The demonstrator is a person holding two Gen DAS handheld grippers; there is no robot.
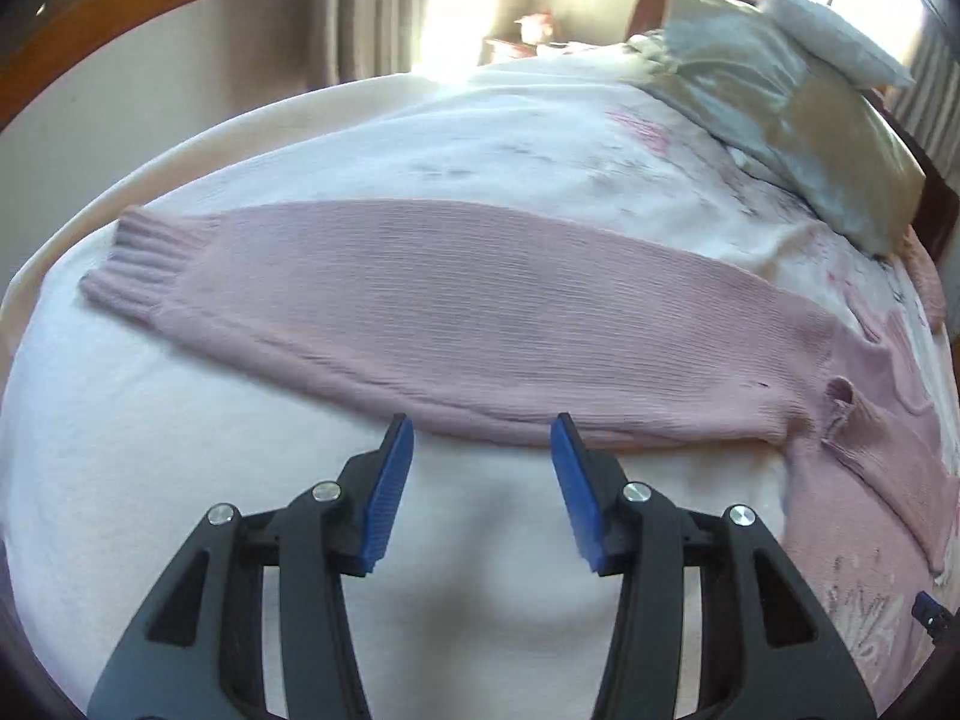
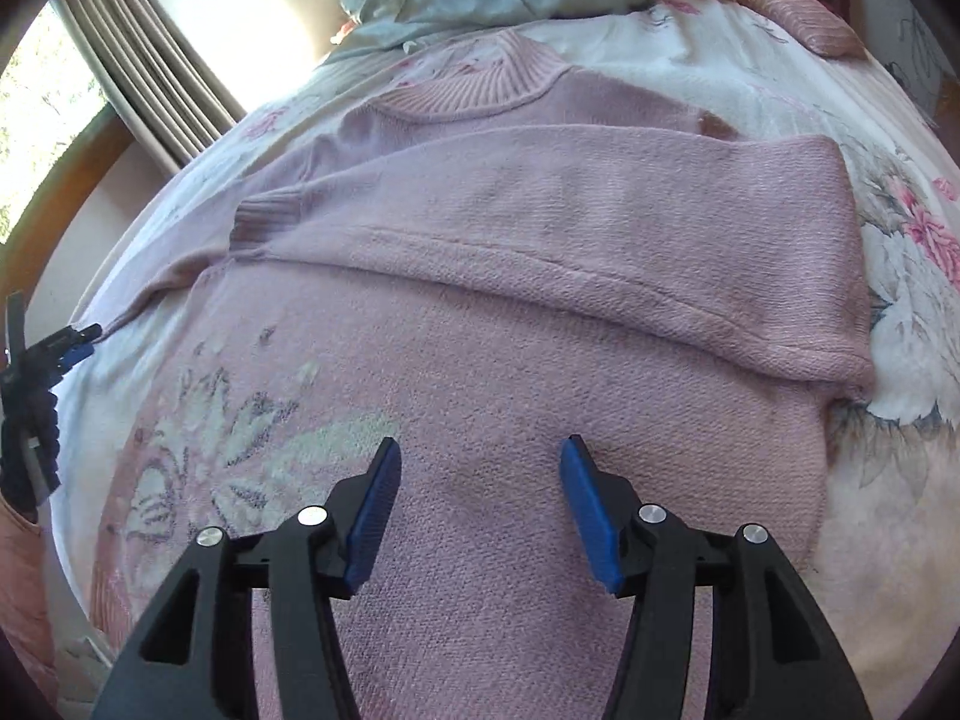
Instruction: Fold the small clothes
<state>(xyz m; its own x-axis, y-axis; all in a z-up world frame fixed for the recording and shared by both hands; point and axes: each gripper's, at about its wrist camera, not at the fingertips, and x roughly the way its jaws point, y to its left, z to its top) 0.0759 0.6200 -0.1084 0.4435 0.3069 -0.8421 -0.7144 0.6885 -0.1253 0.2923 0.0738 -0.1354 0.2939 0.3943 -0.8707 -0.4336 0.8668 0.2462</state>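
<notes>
the bed (image 1: 120, 510) fills both views under the tools, covered by a white spread with pink flowers (image 2: 924, 228) printed off to the right of the right gripper. ahead of the left gripper and off to its right, pale satin pillows (image 1: 780, 102) are stacked at the headboard; curtains (image 1: 360, 6) hang by a bright window further ahead.

the pink sweater (image 2: 540, 360) lies flat on the bed. in the right wrist view its body spreads directly under and ahead of the right gripper, with a pale flower pattern (image 2: 240, 450) knitted in just to the left of the fingers. one sleeve (image 2: 600, 210) is folded across the chest, ahead of the gripper, its ribbed cuff (image 2: 264, 219) pointing left. the ribbed collar (image 2: 480, 84) lies beyond that, toward the pillows.

in the left wrist view the other sleeve (image 1: 450, 312) stretches straight out across the spread just ahead of the left gripper, its ribbed cuff (image 1: 144, 264) far to the left, the shoulder joining the body off to the right.

the left gripper (image 1: 482, 420) has its blue-padded fingers spread wide, tips right at the near edge of that sleeve, gripping nothing. the right gripper (image 2: 482, 443) is likewise spread apart over the sweater's body, pinching nothing.
</notes>
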